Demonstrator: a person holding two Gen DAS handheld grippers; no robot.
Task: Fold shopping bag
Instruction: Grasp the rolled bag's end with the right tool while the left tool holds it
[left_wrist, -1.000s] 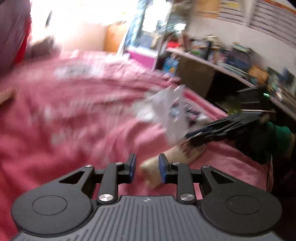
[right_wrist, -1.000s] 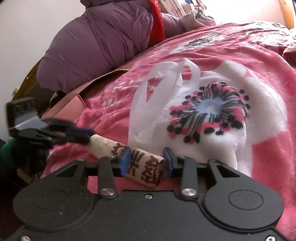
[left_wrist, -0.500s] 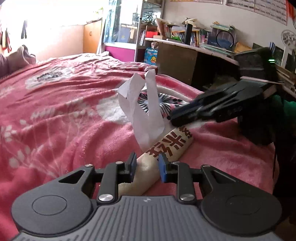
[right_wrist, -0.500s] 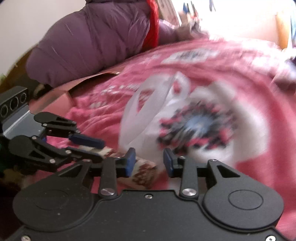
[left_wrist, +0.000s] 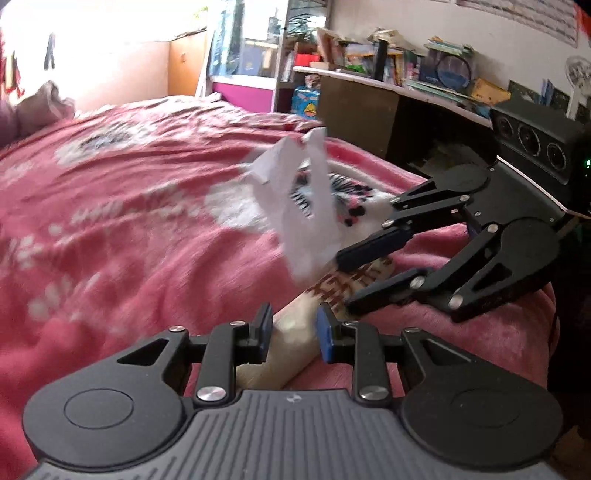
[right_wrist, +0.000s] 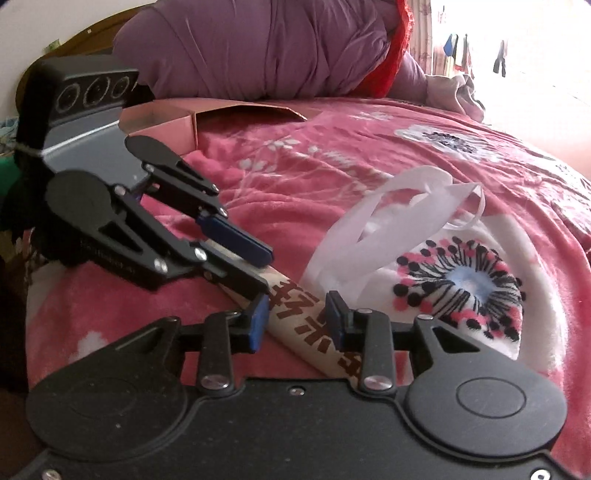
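Observation:
The shopping bag lies on the pink bed, its body rolled into a cream tube (left_wrist: 295, 339) with red-brown characters, which also shows in the right wrist view (right_wrist: 306, 325). Its white handles (left_wrist: 295, 206) stick up loose; in the right wrist view the handles (right_wrist: 369, 229) rise beside the roll. My left gripper (left_wrist: 291, 334) is shut on one end of the roll. My right gripper (right_wrist: 297, 321) is shut on the other end. Each gripper shows in the other's view, the right one (left_wrist: 347, 280) and the left one (right_wrist: 264, 273), fingertips almost meeting over the roll.
A pink floral blanket (left_wrist: 110, 229) covers the bed. A purple quilt pile (right_wrist: 258, 48) and a flat cardboard box (right_wrist: 173, 122) lie behind the left gripper. A cluttered dark desk and shelves (left_wrist: 406, 92) stand past the bed's edge.
Both grippers have shifted along the roll and come closer together at its middle. The handles have swung upright and away. The left wrist view has swung from the bed toward the desk.

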